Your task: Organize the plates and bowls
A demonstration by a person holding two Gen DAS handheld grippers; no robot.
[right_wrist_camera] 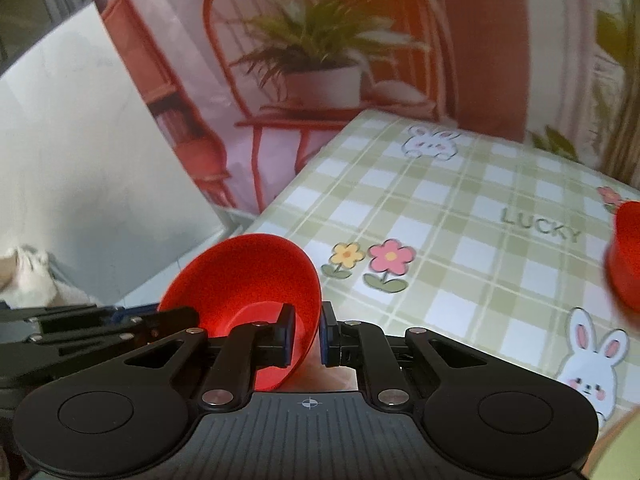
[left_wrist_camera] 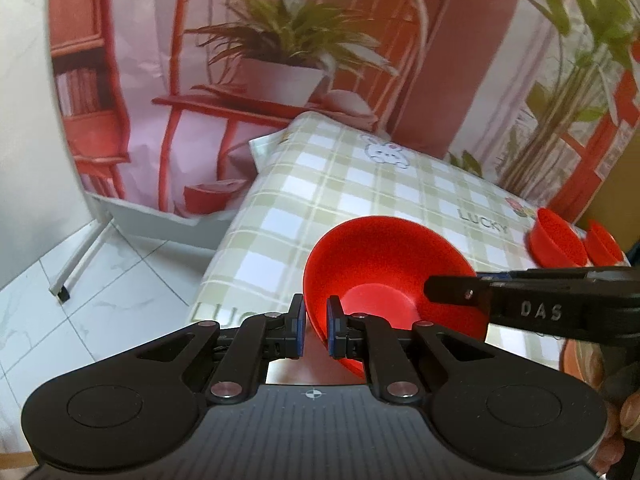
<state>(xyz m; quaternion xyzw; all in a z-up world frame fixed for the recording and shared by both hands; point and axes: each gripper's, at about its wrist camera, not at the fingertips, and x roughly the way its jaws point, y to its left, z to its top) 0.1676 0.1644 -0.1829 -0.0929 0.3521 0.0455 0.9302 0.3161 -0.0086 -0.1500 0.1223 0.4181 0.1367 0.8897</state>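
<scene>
A red bowl [left_wrist_camera: 380, 260] hangs tilted over the near left part of the checked table [left_wrist_camera: 352, 184], held from two sides. My left gripper [left_wrist_camera: 316, 320] is shut on its left rim, one pad inside and one outside. My right gripper [left_wrist_camera: 452, 290] reaches in from the right and pinches the opposite rim. In the right wrist view the same red bowl [right_wrist_camera: 240, 280] sits with its right wall clamped in my right gripper [right_wrist_camera: 308, 332], and my left gripper [right_wrist_camera: 176, 318] meets the rim at the left. Two more red bowls [left_wrist_camera: 556, 240] [left_wrist_camera: 604, 246] stand at the table's right edge.
The green-checked cloth [right_wrist_camera: 460, 240] carries rabbit, flower and "LUCKY" prints. One red bowl [right_wrist_camera: 628, 256] shows blurred at the right edge. A printed backdrop [left_wrist_camera: 240, 80] with a chair and plant stands behind the table; white tiled floor [left_wrist_camera: 100, 300] lies to the left. A hand [left_wrist_camera: 624, 412] holds the right tool.
</scene>
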